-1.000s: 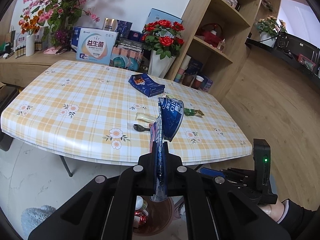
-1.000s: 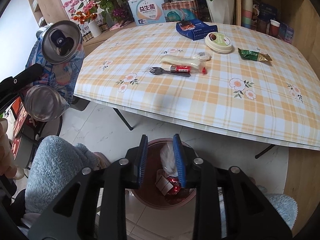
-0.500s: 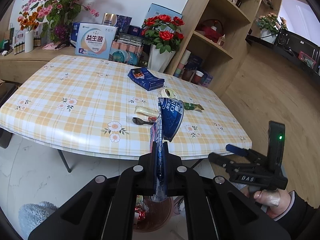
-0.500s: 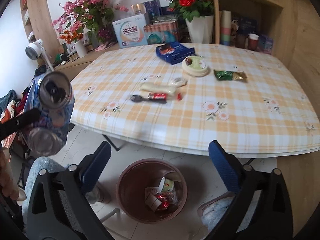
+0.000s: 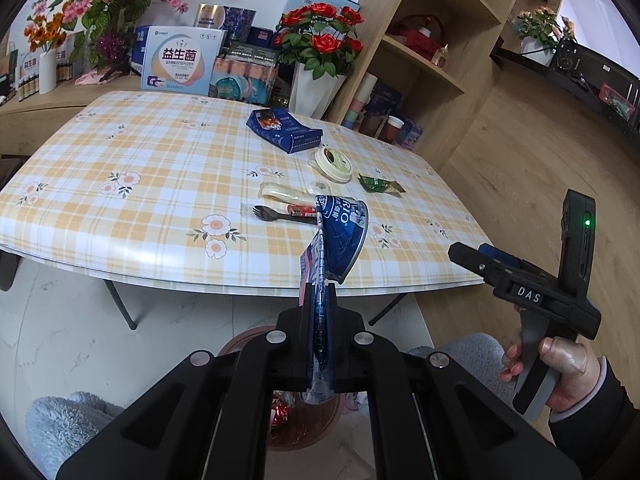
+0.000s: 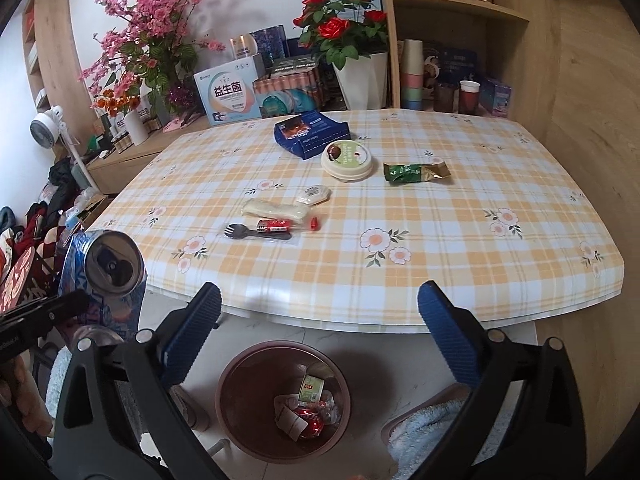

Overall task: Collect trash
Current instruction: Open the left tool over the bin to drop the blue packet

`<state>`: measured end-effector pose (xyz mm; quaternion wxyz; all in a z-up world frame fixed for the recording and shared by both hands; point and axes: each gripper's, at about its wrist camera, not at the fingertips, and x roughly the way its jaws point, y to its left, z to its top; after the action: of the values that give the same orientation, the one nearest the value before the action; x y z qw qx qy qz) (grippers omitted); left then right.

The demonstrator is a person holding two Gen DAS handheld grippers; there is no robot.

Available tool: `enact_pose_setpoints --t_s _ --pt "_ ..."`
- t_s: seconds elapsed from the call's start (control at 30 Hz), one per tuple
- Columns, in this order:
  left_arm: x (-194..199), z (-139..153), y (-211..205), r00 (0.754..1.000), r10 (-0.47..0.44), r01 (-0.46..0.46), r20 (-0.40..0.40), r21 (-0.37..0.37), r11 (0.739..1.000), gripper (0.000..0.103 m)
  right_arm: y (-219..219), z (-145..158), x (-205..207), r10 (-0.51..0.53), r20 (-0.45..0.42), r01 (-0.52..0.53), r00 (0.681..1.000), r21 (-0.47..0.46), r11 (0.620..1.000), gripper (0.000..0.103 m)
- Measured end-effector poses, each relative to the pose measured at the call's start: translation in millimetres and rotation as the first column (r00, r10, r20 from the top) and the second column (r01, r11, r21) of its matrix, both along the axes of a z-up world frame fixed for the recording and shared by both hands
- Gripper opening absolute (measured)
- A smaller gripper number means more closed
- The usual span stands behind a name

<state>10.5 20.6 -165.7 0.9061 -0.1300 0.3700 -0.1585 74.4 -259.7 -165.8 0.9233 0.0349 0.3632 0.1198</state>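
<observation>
Left wrist view
Gripper state: left gripper [image 5: 319, 304] pressed together on a crushed blue can [image 5: 336, 236], pinching its flattened lower part; the rounded upper end stands free above the fingers.
Can position: in the air off the near edge of the table [image 5: 132, 160], with the bin [image 5: 304, 428] at 6 o'clock, largely hidden behind the gripper body.
Hazard, slip: the hold takes only a thin crumpled fold, so the heavier top end might lever the can out and let it fall early.
Hazard, miss: the bin's rim is barely visible here; released now, the can might strike the rim or land on the floor.
Other hand: right gripper [image 5: 476, 254] at 3 o'clock, held by a hand [image 5: 560, 364], clear of the can.

Right wrist view
Gripper state: right gripper [image 6: 320, 334] spread wide with nothing between the fingers; the jaws have just been opening.
Bin: directly below at 6 o'clock, holding a few wrappers and a small carton.
Can position: at 9 o'clock, to the left of the bin's mouth, not over it.
Remaining trash on the table: blue box [image 6: 310, 134], round lidded tub [image 6: 347, 159], green wrapper [image 6: 414, 172], pale sachet [image 6: 276, 210], small white packet [image 6: 313, 195], black spork [image 6: 256, 233], red packet [image 6: 276, 224].
Hazard, crowding: spork, red packet and sachet lie touching, so a wide grab may catch one and push the others toward the edge.
Hazard, collision: both grippers work near the same bin and could knock together.
</observation>
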Motion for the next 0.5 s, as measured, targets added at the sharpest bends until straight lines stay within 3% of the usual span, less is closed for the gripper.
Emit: enact_pose_setpoints --t_s 0.27,0.3,0.33,0.37,0.5 --pt "10.2 -14.6 -10.5 0.997 -0.065 0.064 -0.050 -0.014 0.998 0.008 -7.7 -3.5 2.4 -0.020 -0.018 0.020 1.000 0.015 1.000 0.097" --pt "10.6 -16.5 -12.3 0.996 -0.066 0.066 -0.054 -0.006 0.998 0.029 -8.3 -3.4 2.5 -0.020 -0.018 0.021 1.000 0.016 1.000 0.097" --pt "11.2 -19.0 -13.5 0.997 -0.058 0.059 -0.057 0.008 0.998 0.060 -8.4 -3.4 2.5 -0.021 -0.018 0.021 1.000 0.015 1.000 0.097" --pt "10.6 -20.2 -12.9 0.997 -0.050 0.050 -0.051 0.008 0.999 0.065 -8.8 -3.3 2.6 -0.022 -0.018 0.022 1.000 0.013 1.000 0.097" --pt "11.3 -22.5 -9.6 0.999 -0.017 0.019 -0.047 0.039 0.999 0.067 -11.5 -2.8 3.6 -0.029 -0.016 0.029 0.999 0.006 1.000 0.097"
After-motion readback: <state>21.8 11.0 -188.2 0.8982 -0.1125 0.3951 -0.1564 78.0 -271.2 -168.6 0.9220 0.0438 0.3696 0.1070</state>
